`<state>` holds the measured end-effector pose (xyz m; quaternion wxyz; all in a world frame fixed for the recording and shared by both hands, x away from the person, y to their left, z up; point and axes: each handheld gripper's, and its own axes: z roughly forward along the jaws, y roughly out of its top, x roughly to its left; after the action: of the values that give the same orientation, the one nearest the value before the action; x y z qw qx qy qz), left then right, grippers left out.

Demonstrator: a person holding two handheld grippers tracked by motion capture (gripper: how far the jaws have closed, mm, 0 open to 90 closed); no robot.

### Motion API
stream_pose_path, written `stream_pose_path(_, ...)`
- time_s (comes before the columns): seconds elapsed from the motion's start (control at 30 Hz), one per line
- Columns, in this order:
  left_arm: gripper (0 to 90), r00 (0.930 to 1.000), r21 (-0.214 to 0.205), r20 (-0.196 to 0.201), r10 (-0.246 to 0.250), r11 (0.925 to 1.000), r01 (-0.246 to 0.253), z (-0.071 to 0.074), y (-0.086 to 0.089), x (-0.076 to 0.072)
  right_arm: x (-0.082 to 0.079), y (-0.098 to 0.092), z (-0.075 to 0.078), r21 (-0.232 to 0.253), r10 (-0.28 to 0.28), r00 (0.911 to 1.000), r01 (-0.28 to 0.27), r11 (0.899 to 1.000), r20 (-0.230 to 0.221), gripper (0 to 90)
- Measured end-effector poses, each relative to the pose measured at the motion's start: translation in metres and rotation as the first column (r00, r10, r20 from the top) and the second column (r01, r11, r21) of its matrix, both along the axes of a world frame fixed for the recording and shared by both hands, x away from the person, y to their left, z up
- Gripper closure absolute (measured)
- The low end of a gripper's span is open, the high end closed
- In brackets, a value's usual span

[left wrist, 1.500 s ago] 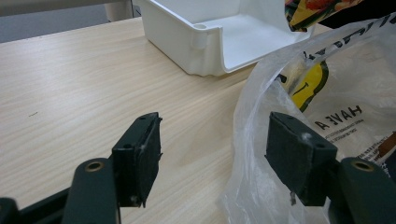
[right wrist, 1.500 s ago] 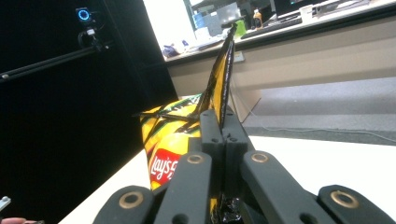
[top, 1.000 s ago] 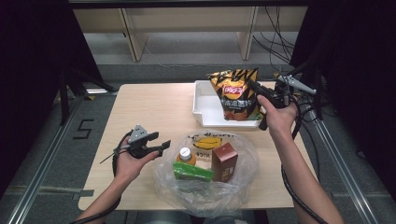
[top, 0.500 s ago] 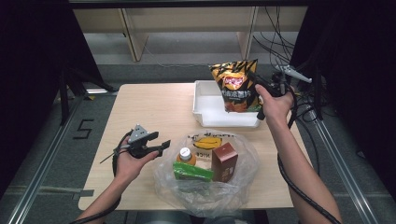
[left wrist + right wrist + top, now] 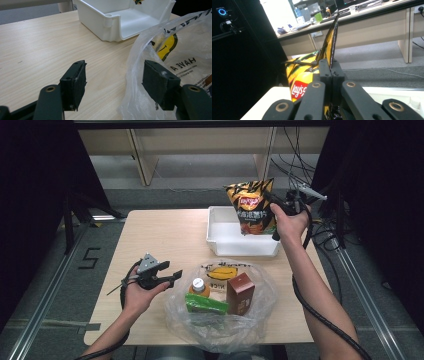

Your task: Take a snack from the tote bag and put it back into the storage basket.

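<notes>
A yellow-and-black Lay's chip bag hangs upright over the white bin at the table's far right, lifted clear of its floor. My right gripper is shut on the bag's upper corner; in the right gripper view the jaws pinch the thin seam of the chip bag at my right gripper. My left gripper rests low over the table at the near left, open, with nothing between its pads. Beside it lies a clear plastic bag, whose film touches the right pad.
Inside the plastic bag stand an orange bottle, a green packet and a brown carton. The white bin is open-topped. Cables run behind the table's far right corner. Bare wood spreads across the left half.
My right hand has lifted the chip bag and carried it toward the far side of the bin. The left hand has stayed put.
</notes>
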<state>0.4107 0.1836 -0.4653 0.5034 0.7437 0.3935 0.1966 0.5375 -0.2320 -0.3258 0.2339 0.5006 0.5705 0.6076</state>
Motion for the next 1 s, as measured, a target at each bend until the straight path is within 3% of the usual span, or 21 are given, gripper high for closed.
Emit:
stream_pose_path(0.3, 35.0, 1.0, -0.008, -0.004, -0.001, 1.0, 0.001, -0.001, -0.001, 0.0, 0.008, 0.004, -0.002, 0.012, -0.013, 0.9995, 0.013, 1.0, -0.03, 90.0)
stream_pose_path(0.37, 35.0, 1.0, 0.0, 0.003, -0.006, 1.0, 0.006, 0.0, 0.0, 0.0, 0.012, 0.004, -0.003, -0.004, -0.013, 0.9997, 0.013, 1.0, -0.02, 90.0)
stream_pose_path(0.47, 35.0, 1.0, 0.003, 0.002, -0.001, 1.0, 0.001, 0.0, 0.0, 0.0, 0.016, 0.007, -0.004, 0.018, -0.014, 0.9993, 0.015, 1.0, -0.034, 90.0)
stream_pose_path(0.77, 35.1, 1.0, 0.002, 0.003, -0.004, 1.0, 0.004, -0.001, -0.001, 0.0, 0.031, 0.015, -0.01, -0.008, -0.023, 0.999, 0.023, 1.0, -0.038, 90.0)
stream_pose_path(0.83, 35.1, 1.0, 0.004, 0.002, -0.005, 1.0, 0.005, -0.001, -0.001, 0.0, 0.033, 0.017, -0.011, 0.01, -0.027, 0.9979, 0.028, 1.0, -0.059, 90.0)
stream_pose_path(0.87, 35.1, 1.0, 0.004, 0.001, -0.005, 1.0, 0.005, -0.001, -0.001, -0.001, 0.036, 0.016, -0.012, -0.007, -0.024, 0.9989, 0.024, 1.0, -0.041, 90.0)
stream_pose_path(1.0, 35.1, 1.0, 0.002, 0.002, -0.004, 1.0, 0.004, -0.001, -0.001, -0.001, 0.038, 0.018, -0.015, -0.002, -0.033, 0.9972, 0.033, 0.999, -0.067, 90.0)
